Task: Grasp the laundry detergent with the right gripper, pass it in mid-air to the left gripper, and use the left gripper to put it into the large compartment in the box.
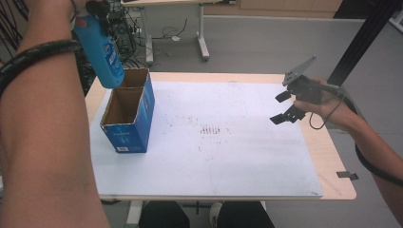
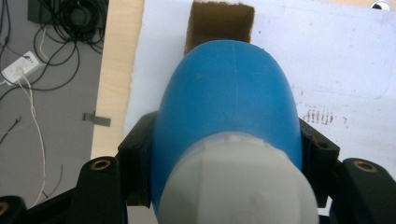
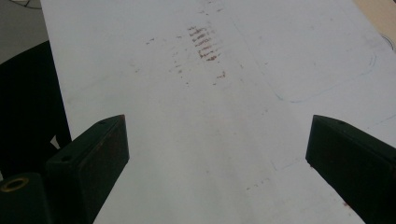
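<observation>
A blue plastic bottle (image 1: 102, 52) with a pale cap end hangs bottom-down over the back part of an open blue cardboard box (image 1: 128, 111) at the table's left. My left gripper (image 1: 97, 12) is shut on the bottle near its top, high at the upper left. In the left gripper view the blue bottle (image 2: 226, 107) bulges between the two black jaws, and the open box (image 2: 219, 23) lies beyond it. My right gripper (image 1: 284, 107) hovers open above the right side of the white sheet (image 1: 214, 137); its jaws stand wide apart with nothing between them.
The white sheet (image 3: 196, 121) carries faint reddish-brown marks (image 1: 211, 129) near its middle. The wooden table edge (image 1: 332, 156) runs along the right. Cables and a power strip (image 2: 21, 67) lie on the floor to the left. Another table's legs (image 1: 202, 42) stand behind.
</observation>
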Tool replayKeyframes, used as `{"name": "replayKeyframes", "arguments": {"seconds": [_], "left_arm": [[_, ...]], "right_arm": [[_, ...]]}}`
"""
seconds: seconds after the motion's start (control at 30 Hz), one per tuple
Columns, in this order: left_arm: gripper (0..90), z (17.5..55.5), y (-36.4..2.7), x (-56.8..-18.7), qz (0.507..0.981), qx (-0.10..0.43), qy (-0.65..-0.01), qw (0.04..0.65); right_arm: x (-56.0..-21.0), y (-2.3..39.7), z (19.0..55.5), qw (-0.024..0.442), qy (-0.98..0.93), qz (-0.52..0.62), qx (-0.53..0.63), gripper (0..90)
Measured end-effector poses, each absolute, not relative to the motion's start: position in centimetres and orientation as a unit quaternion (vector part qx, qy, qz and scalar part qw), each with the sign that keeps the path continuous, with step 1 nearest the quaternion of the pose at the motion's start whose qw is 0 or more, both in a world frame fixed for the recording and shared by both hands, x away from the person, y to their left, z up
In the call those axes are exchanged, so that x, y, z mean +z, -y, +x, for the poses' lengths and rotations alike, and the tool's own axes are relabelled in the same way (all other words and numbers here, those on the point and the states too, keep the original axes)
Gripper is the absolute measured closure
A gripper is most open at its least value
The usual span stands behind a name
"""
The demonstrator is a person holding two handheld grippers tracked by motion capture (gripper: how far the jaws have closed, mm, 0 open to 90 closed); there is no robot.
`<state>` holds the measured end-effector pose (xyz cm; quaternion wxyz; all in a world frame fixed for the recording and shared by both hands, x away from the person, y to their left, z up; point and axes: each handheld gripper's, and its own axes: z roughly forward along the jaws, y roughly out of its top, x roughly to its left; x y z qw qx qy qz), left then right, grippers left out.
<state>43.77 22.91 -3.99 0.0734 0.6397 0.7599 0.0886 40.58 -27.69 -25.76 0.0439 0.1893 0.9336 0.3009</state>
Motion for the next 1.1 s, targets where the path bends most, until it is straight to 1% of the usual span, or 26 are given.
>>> {"name": "replayKeyframes", "arguments": {"seconds": [0.17,0.6,0.83,1.1], "left_arm": [[37.2,44.1,-23.5,-6.4,0.641,0.078,-0.761,0.063],[37.2,44.7,-24.1,-10.9,0.638,0.062,-0.765,0.067],[37.1,44.7,-24.2,-13.1,0.639,0.06,-0.764,0.064],[37.2,45.0,-23.8,-16.5,0.644,0.051,-0.76,0.062]], "right_arm": [[-26.0,27.5,40.7,0.041,-0.934,0.189,0.299,6.0],[-26.1,27.0,40.9,0.045,-0.936,0.185,0.296,6.2],[-26.0,26.9,41.0,0.046,-0.936,0.185,0.297,6.3],[-26.1,26.6,41.2,0.046,-0.937,0.183,0.295,6.4]]}}
